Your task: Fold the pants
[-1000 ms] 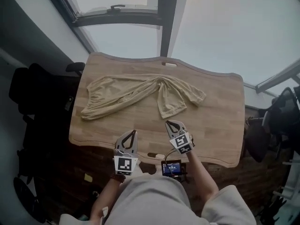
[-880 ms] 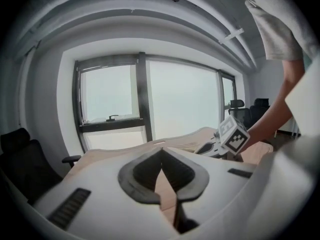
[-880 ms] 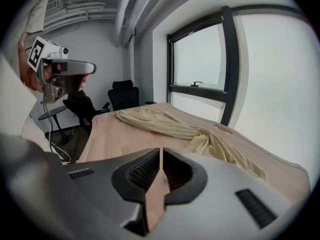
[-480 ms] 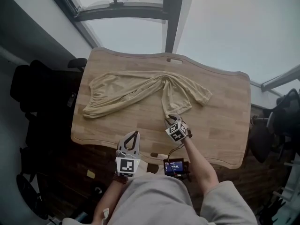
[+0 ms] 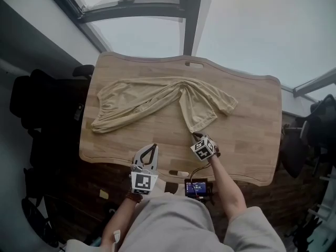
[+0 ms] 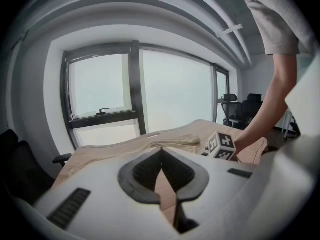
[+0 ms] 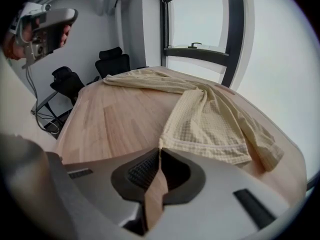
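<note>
right gripper (image 5: 196, 136): lowered, jaws just closed on near hem corner of pale yellow waffle-cloth pants (image 5: 157, 101) | left gripper (image 5: 153, 147): closed empty, short of pants | fold likely ready to start

Gripper (image 7: 160, 149) jaws just closing, pinching pants (image 7: 210, 121) hem corner.
</note>
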`<state>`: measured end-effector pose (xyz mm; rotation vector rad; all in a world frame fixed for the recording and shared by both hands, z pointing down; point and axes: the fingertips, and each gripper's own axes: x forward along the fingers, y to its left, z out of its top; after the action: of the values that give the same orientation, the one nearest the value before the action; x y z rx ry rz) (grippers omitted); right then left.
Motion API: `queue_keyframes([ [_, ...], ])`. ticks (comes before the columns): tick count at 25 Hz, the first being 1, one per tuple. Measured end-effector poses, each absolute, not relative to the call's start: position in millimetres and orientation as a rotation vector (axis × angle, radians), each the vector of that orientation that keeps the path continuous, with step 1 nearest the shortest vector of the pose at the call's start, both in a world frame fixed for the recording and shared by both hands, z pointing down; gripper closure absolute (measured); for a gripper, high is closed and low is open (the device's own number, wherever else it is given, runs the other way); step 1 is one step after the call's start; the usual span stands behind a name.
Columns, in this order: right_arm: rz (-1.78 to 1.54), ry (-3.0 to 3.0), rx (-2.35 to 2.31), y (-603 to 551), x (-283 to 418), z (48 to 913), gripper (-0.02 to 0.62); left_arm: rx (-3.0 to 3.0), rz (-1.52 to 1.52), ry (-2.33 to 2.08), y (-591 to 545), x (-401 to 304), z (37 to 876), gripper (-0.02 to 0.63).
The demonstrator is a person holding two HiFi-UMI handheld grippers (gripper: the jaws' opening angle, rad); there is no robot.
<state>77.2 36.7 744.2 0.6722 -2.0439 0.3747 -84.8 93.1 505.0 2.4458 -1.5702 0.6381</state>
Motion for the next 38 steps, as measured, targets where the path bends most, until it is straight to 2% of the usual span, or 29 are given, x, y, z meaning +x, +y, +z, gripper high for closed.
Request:
queue_keyframes([
  [5,0.341,-2.089,0.655,72,143,719,0.577,2.513,0.632,-1.521,87,-69,513,0.598],
  [14,0.351,-2.035,0.462,151,306,704,0.578,2.468,0.887,-1.307,102,-45,595,0.598],
  [20,0.431,-1.975,0.191,215,363,707,0.576,2.383,0.966,-1.247,112,-35,635,0.598],
  [21,0.461,-1.950,0.139,225,371,707,0.571,2.387,0.991,-1.223,116,-31,641,0.598],
  [22,0.503,-1.918,0.077,236,378,707,0.508,2.392,1.019,-1.197,120,-28,647,0.598],
  [23,0.539,-1.881,0.015,245,385,705,0.473,2.397,1.047,-1.173,123,-25,652,0.597],
  [26,0.509,-1.835,-0.023,235,400,704,0.473,2.396,1.101,-1.130,129,-21,666,0.597],
  [31,0.381,-2.042,0.593,101,384,702,0.474,2.372,1.146,-1.093,131,4,693,0.597],
  [35,0.328,-2.034,0.764,44,359,715,0.476,2.339,1.152,-1.088,129,15,701,0.597],
  [38,0.319,-1.900,0.669,50,358,740,0.547,2.296,1.136,-1.051,136,20,711,0.597],
])
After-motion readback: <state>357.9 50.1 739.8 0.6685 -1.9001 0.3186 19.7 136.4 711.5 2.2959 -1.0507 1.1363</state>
